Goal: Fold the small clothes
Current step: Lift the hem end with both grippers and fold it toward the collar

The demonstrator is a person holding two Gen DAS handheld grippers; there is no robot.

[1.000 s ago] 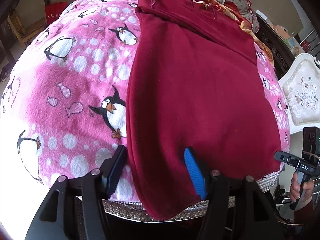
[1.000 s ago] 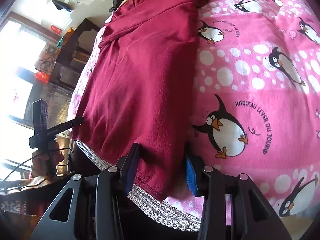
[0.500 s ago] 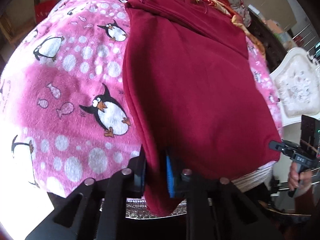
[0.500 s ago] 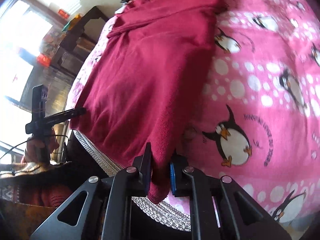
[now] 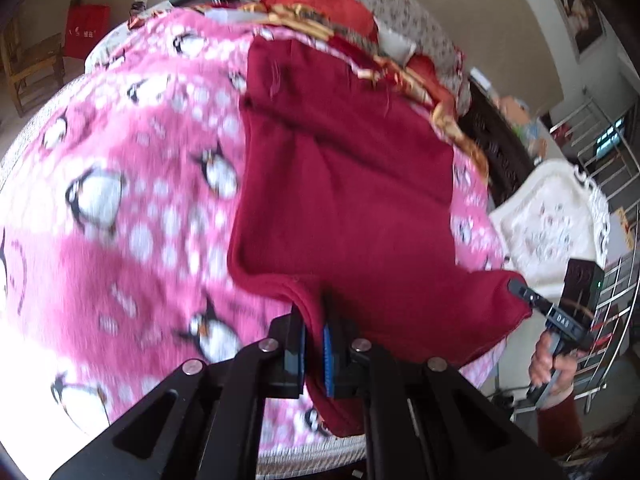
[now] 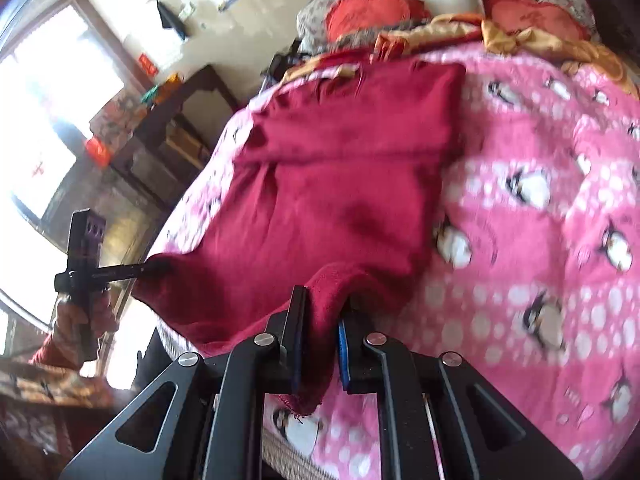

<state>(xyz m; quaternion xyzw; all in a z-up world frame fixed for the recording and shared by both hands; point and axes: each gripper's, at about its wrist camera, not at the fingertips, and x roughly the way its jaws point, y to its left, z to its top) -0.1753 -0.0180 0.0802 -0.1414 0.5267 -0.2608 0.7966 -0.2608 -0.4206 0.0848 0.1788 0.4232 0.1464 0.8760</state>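
Both views motion-blurred; penguin print on the pink blanket (image 5: 132,216) smeared, lettering unreadable. Dark red garment (image 5: 344,200), soft fleecy knit, lies on the blanket with its far part flat and a folded band across the top; near hem lifted off the bed at both corners. Left gripper (image 5: 314,344) clamped tight on the near left corner, cloth bunched between the blue-lined pads and hanging below them; pad contact itself hidden by fabric. Right gripper (image 6: 322,344) likewise pinched on the near right corner, frayed hem edge dangling under the fingers. From the left view the right gripper's tip is buried in cloth, only its black body and the holding hand (image 5: 554,364) visible. Hem between the two corners sags. Bedding heap (image 6: 440,20) beyond: red, gold, floral; shapes indistinct.
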